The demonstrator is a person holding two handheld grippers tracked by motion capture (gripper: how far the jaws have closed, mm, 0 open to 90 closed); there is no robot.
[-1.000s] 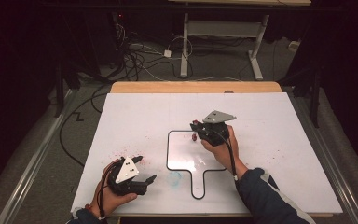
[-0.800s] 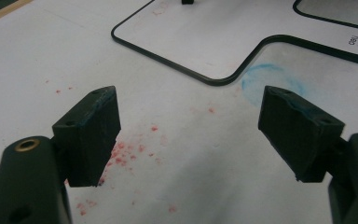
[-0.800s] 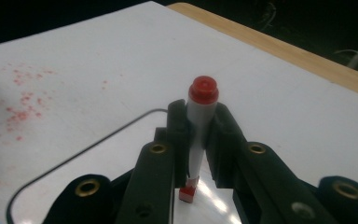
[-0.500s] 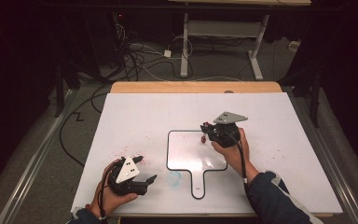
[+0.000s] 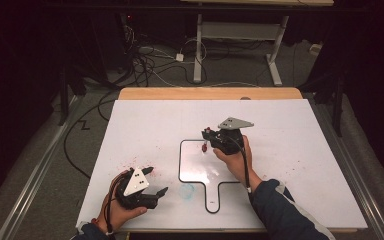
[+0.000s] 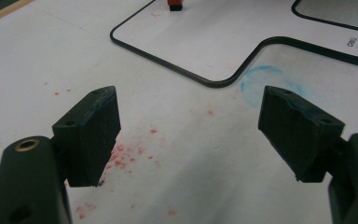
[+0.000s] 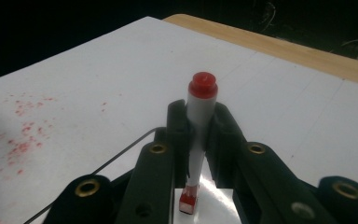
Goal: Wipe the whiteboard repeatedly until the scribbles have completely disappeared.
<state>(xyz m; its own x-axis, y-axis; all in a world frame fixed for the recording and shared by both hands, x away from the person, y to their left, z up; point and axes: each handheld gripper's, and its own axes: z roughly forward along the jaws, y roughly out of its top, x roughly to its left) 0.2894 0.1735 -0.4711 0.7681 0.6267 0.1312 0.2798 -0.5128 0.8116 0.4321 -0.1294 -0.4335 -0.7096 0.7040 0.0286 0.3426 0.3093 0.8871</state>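
Since the earlier frame the right tool [image 5: 209, 141], pinching a red marker [image 7: 198, 135] upright over the whiteboard [image 5: 192, 172], has drifted toward 3 o'clock; the left tool [image 5: 154, 181] stays spread at the worktop's [image 5: 290, 130] 7 o'clock.

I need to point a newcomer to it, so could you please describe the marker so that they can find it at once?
Start at the white table, then find the small black-edged whiteboard with a handle. Over its upper right corner the right gripper clamps the marker upright: a slim white barrel with red ends.
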